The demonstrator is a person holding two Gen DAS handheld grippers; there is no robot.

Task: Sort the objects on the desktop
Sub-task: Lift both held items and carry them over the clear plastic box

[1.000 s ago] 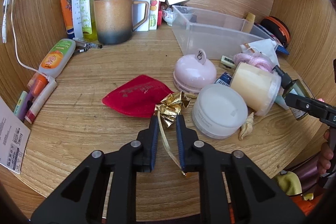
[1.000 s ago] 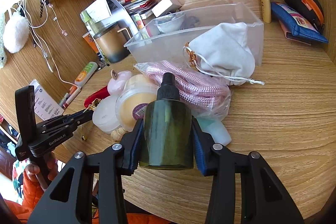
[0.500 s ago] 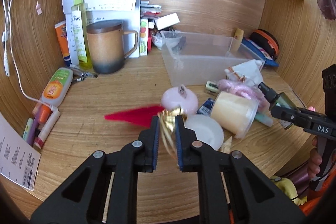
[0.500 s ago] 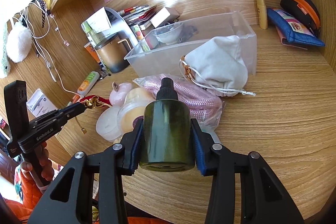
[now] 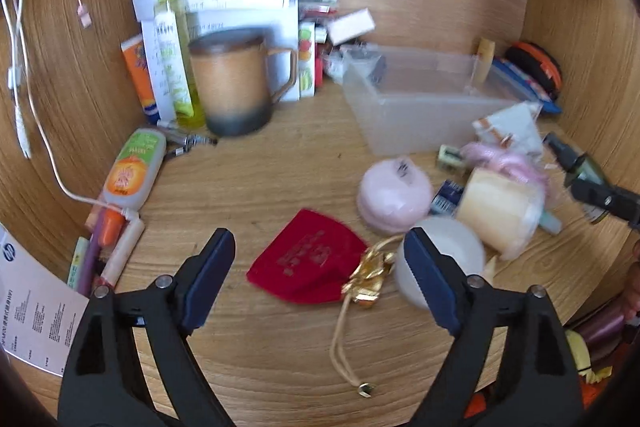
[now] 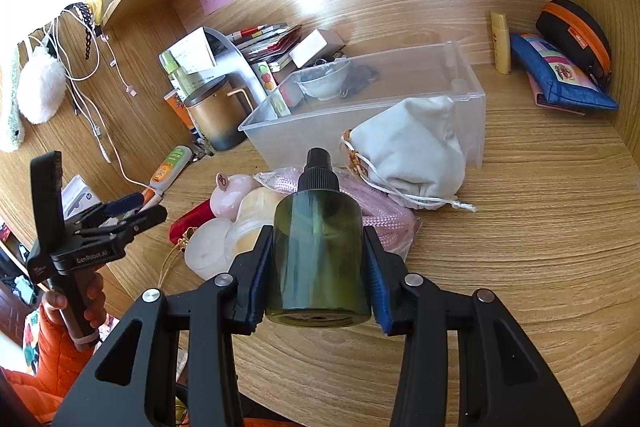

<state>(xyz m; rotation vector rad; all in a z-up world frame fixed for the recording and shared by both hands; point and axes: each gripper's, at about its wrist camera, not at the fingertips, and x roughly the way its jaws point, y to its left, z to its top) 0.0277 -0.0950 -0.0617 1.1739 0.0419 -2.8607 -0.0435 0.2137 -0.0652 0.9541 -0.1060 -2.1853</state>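
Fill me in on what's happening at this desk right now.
A person is sorting a cluttered wooden desk with a handheld gripper in each hand. The right gripper is clamped on a dark green spray bottle with a black nozzle, held above the desk. The left gripper has its jaws opening wide, nothing pressed between them; under it a red velvet pouch with a gold drawstring lies on the desk. A clear plastic bin sits behind the pile.
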